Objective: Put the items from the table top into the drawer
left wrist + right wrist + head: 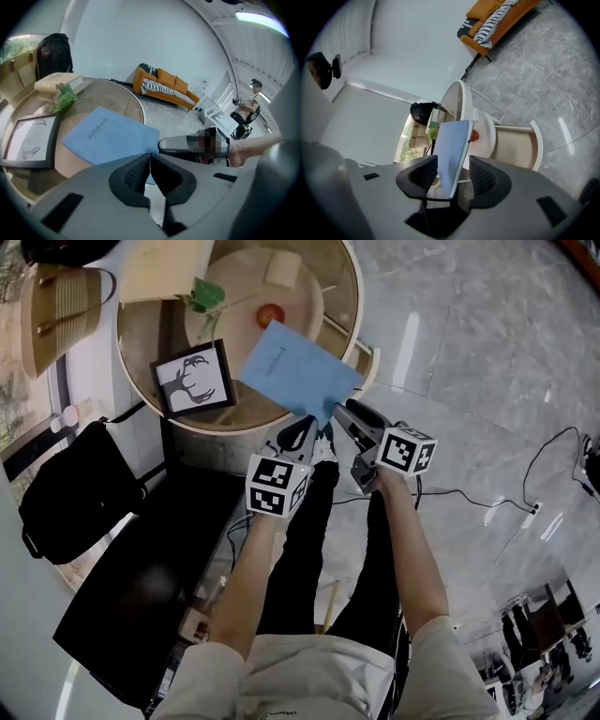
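Observation:
A light blue notebook (298, 371) hangs tilted over the near edge of the round glass-topped table (141, 343). My left gripper (305, 430) is shut on its near corner; in the left gripper view the notebook (108, 133) runs into the closed left gripper (150, 161). My right gripper (343, 414) stands open beside it. In the right gripper view the notebook (452, 143) stands edge-on between the spread jaws of the right gripper (452, 172), and the pads do not press on it. The open curved drawer (515, 145) lies beyond, to the right.
On the table are a framed antler picture (194, 379), a green leaf sprig (204, 294), a pale book (164, 268) and a red round thing (270, 313) on the lower shelf. A black bag (70, 493) and a dark bench (141, 596) stand left. A cable (487, 502) crosses the floor.

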The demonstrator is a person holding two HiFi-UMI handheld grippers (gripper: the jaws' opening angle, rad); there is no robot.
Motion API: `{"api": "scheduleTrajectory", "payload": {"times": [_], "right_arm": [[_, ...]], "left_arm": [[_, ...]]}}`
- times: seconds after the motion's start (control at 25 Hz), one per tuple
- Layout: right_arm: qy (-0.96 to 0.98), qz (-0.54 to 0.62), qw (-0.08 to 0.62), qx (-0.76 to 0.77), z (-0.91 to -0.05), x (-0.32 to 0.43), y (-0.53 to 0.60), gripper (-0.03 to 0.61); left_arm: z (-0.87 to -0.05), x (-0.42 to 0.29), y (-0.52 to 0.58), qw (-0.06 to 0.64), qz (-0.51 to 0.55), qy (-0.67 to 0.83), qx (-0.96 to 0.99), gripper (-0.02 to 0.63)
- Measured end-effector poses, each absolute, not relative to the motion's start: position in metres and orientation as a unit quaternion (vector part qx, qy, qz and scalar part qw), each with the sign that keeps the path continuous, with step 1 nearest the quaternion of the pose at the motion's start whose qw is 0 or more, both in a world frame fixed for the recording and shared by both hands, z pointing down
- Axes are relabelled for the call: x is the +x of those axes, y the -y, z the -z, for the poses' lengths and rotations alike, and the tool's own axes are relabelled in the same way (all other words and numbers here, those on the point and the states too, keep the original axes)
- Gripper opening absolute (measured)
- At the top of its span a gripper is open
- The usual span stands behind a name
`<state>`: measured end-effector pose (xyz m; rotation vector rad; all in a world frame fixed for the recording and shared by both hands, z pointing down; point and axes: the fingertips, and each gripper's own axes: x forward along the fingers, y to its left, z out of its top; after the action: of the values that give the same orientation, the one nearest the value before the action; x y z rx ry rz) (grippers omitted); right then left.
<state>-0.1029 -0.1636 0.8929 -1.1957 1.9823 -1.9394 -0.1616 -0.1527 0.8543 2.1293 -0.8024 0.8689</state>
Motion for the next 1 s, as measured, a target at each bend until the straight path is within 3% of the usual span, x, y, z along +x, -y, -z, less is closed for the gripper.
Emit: {"api": "scheduleTrajectory", "payload": {"times": [0.28,0.44,0.64,1.0], "right_arm": [[-0.634,0.660,0.095,-0.391,-0.917,-0.117,0.183,0.256],[-0.618,0.667,0.090,-0.406,-0.927,-0.120,0.187,0.255],[-0.611,0.666,0.090,-0.418,-0.916,-0.122,0.189,0.128],[-0.593,0.670,0.096,-0.436,-0.912,-0.108,0.162,0.104]], "left_arm": [[-0.864,-0.156,0.146,0.344,-0.352,0.279,0.824,0.021],[-0.866,-0.153,0.144,0.342,-0.361,0.271,0.824,0.021],[-0.864,-0.150,0.145,0.342,-0.362,0.272,0.824,0.021],[-0.861,-0.133,0.134,0.341,-0.358,0.264,0.828,0.021]]}}
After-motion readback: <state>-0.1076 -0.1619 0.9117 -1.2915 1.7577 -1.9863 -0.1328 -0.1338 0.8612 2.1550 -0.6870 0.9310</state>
